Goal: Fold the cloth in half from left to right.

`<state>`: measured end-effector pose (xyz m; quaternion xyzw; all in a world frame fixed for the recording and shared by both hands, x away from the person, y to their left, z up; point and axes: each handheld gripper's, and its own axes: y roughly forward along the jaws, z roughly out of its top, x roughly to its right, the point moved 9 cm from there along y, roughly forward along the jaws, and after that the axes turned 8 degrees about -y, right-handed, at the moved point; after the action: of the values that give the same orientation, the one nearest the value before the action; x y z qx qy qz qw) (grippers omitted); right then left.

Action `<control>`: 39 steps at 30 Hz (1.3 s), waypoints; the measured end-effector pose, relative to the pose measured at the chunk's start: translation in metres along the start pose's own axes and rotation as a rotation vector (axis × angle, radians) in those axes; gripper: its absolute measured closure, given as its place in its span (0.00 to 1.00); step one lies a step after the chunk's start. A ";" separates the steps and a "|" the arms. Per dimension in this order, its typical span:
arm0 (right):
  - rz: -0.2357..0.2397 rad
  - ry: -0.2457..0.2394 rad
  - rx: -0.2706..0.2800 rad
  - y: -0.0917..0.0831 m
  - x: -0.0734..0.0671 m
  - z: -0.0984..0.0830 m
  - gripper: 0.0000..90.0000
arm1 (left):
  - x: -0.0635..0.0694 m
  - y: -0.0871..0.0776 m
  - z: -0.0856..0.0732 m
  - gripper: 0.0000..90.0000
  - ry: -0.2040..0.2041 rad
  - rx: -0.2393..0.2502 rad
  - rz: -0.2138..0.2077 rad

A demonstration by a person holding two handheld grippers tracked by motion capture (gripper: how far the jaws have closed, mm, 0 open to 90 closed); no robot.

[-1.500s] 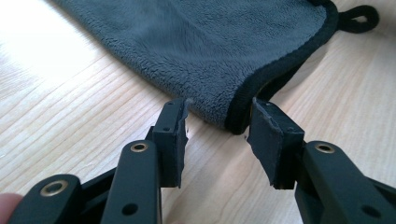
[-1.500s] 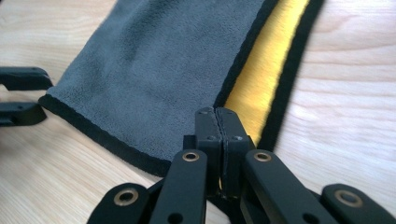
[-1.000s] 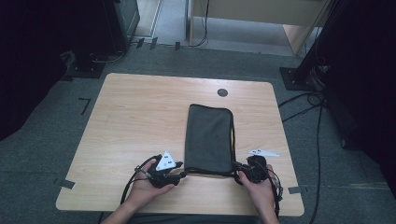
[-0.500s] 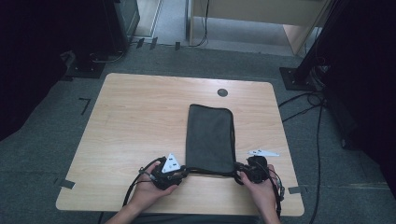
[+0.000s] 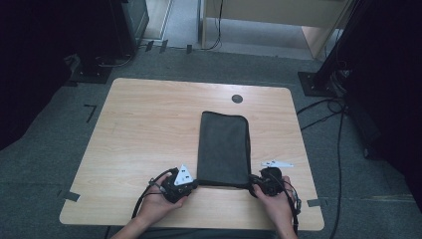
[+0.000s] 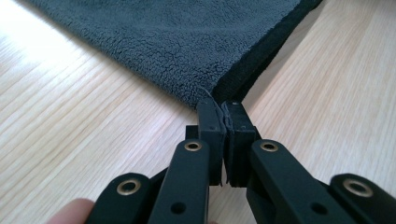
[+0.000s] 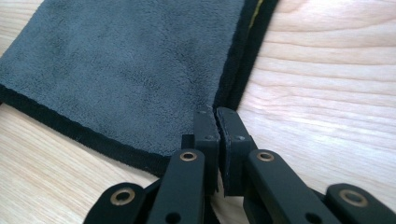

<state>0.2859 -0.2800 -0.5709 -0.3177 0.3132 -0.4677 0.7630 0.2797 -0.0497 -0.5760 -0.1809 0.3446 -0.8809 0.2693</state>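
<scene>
Now both grippers, left gripper and right gripper, pinch the towel's near corners.

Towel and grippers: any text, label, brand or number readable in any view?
None readable.
Folded dark grey towel: no tag or print visible.
Left gripper and right gripper jaws: plain black, no markings.
Grey three-cornered plate on the left gripper: dark dots, too small to read.
Wooden table: no lettering.

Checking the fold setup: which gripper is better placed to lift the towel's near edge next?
Neither clearly: left gripper and right gripper each pinch a near corner of the grey towel, so both are probably ready to lift together.
</scene>
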 end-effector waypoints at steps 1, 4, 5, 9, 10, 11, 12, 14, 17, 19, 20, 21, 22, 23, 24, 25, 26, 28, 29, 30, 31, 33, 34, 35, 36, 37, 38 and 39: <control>-0.002 -0.012 0.006 0.001 -0.002 0.000 0.97 | -0.003 -0.002 -0.001 0.98 0.000 -0.008 0.005; -0.011 -0.040 0.017 0.004 -0.015 0.000 0.97 | -0.012 -0.010 -0.008 0.98 -0.023 -0.001 0.005; -0.009 -0.048 0.018 0.005 -0.020 0.000 0.98 | -0.015 -0.013 -0.011 0.98 -0.037 0.002 0.006; 0.000 -0.099 0.023 0.012 -0.040 0.003 0.98 | -0.026 -0.024 -0.019 0.98 -0.052 0.012 0.028; 0.002 -0.105 0.023 0.013 -0.044 0.004 0.98 | -0.028 -0.026 -0.021 0.98 -0.058 0.014 0.031; 0.011 -0.112 0.022 0.014 -0.047 0.004 0.98 | -0.029 -0.028 -0.022 0.98 -0.059 0.014 0.031; 0.017 -0.114 0.020 0.014 -0.049 0.003 0.98 | -0.029 -0.029 -0.024 0.98 -0.060 0.014 0.028; 0.042 -0.109 0.014 0.014 -0.053 0.002 0.98 | -0.029 -0.034 -0.029 0.98 -0.058 0.013 0.026; 0.085 -0.086 0.009 0.012 -0.059 -0.003 0.98 | -0.027 -0.040 -0.035 0.99 -0.055 0.012 0.018; 0.094 -0.099 -0.009 0.009 -0.064 -0.008 0.99 | -0.025 -0.043 -0.039 0.99 -0.054 0.008 0.008; 0.097 -0.111 -0.014 0.007 -0.067 -0.010 0.99 | -0.023 -0.045 -0.041 0.99 -0.052 0.006 0.005; 0.098 -0.118 -0.017 0.006 -0.069 -0.013 0.99 | -0.022 -0.046 -0.043 0.99 -0.056 0.007 0.000; 0.103 -0.128 -0.020 0.005 -0.071 -0.014 0.98 | -0.022 -0.047 -0.044 0.99 -0.058 0.010 -0.006; 0.110 -0.126 -0.027 0.003 -0.072 -0.015 0.97 | -0.022 -0.047 -0.044 0.98 -0.062 0.015 -0.007; 0.108 -0.134 -0.027 0.003 -0.072 -0.012 0.92 | -0.022 -0.047 -0.044 0.97 -0.063 0.018 -0.006; 0.098 -0.146 -0.022 0.002 -0.069 -0.007 0.84 | -0.023 -0.047 -0.044 0.95 -0.065 0.020 -0.012; 0.085 -0.150 -0.017 0.002 -0.067 -0.002 0.78 | -0.023 -0.047 -0.043 0.89 -0.071 0.024 -0.037; 0.049 -0.152 0.019 0.000 -0.055 0.017 0.77 | -0.022 -0.051 -0.040 0.75 -0.079 0.061 -0.072; 0.040 -0.150 0.033 0.000 -0.050 0.026 0.76 | -0.022 -0.053 -0.039 0.72 -0.078 0.080 -0.084; 0.025 -0.146 0.049 0.001 -0.043 0.035 0.76 | -0.023 -0.055 -0.039 0.70 -0.079 0.092 -0.091; 0.007 -0.143 0.065 0.003 -0.036 0.044 0.76 | -0.023 -0.056 -0.039 0.69 -0.086 0.099 -0.090; -0.024 -0.135 0.086 0.007 -0.023 0.060 0.75 | -0.026 -0.056 -0.039 0.69 -0.092 0.102 -0.073; -0.041 -0.116 0.104 0.011 -0.015 0.072 0.74 | -0.027 -0.055 -0.038 0.71 -0.093 0.105 -0.064; -0.053 -0.104 0.122 0.016 -0.008 0.082 0.74 | -0.026 -0.055 -0.038 0.73 -0.091 0.107 -0.058; -0.071 -0.093 0.134 0.021 -0.001 0.091 0.74 | -0.025 -0.054 -0.038 0.77 -0.082 0.107 -0.058; -0.080 -0.076 0.144 0.027 0.006 0.100 0.73 | -0.024 -0.054 -0.038 0.80 -0.070 0.106 -0.058; -0.084 -0.051 0.154 0.033 0.013 0.110 0.72 | -0.023 -0.053 -0.038 0.81 -0.060 0.102 -0.056; -0.104 -0.038 0.161 0.041 0.021 0.118 0.72 | -0.021 -0.052 -0.038 0.82 -0.059 0.102 -0.055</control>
<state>0.4060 -0.2617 -0.5353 -0.2797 0.2431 -0.5243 0.7667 0.2592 0.0148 -0.5685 -0.2021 0.2861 -0.8987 0.2638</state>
